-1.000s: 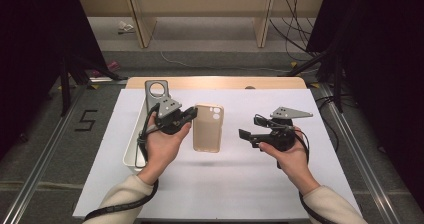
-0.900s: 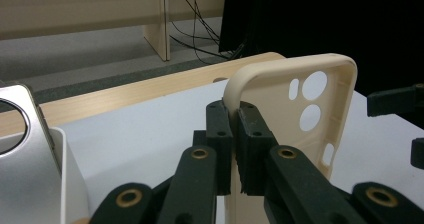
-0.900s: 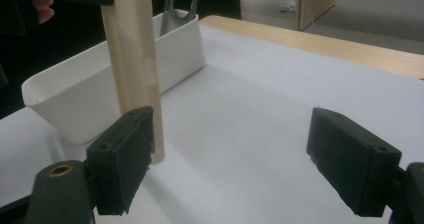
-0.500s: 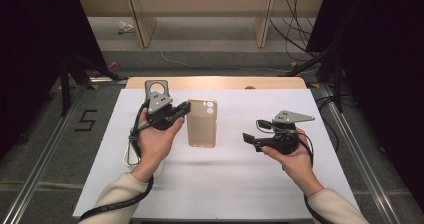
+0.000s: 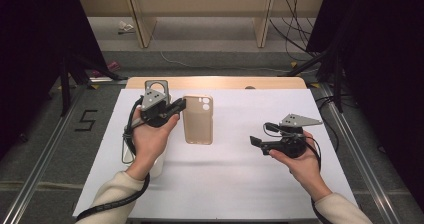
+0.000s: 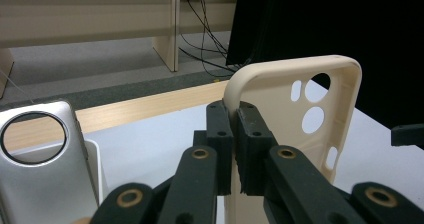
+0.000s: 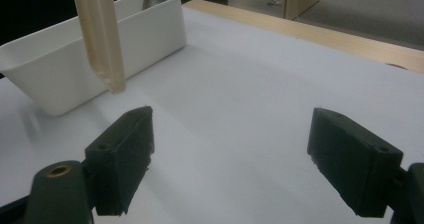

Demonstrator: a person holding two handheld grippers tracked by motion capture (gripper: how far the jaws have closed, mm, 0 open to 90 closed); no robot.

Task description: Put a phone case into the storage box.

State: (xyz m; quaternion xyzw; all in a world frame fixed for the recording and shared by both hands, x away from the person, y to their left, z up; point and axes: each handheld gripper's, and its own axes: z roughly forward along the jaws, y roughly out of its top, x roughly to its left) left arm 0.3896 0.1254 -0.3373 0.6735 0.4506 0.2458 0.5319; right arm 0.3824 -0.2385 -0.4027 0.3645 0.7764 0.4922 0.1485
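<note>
A beige phone case (image 5: 198,119) hangs just above the white table sheet (image 5: 225,184), held by its long left edge. My left gripper (image 5: 179,104) is shut on that edge. In the left gripper view the jaws (image 6: 232,134) pinch the case's rim (image 6: 272,104), and its camera cut-outs face me. At the right of the table my right gripper (image 5: 255,142) stands open, with nothing between its fingers (image 7: 230,154). From there I see the case (image 7: 100,39) edge-on, off the sheet.
A white bin (image 5: 124,151) lies under my left hand, with a silver phone (image 5: 156,87) standing in its far end (image 6: 45,159). In the right gripper view the bin (image 7: 75,69) is behind the case. The table's wooden edge (image 5: 225,82) runs along the far side.
My left gripper has carried the case a little to the left and farther away. My right hand has drifted slightly toward the near right.
</note>
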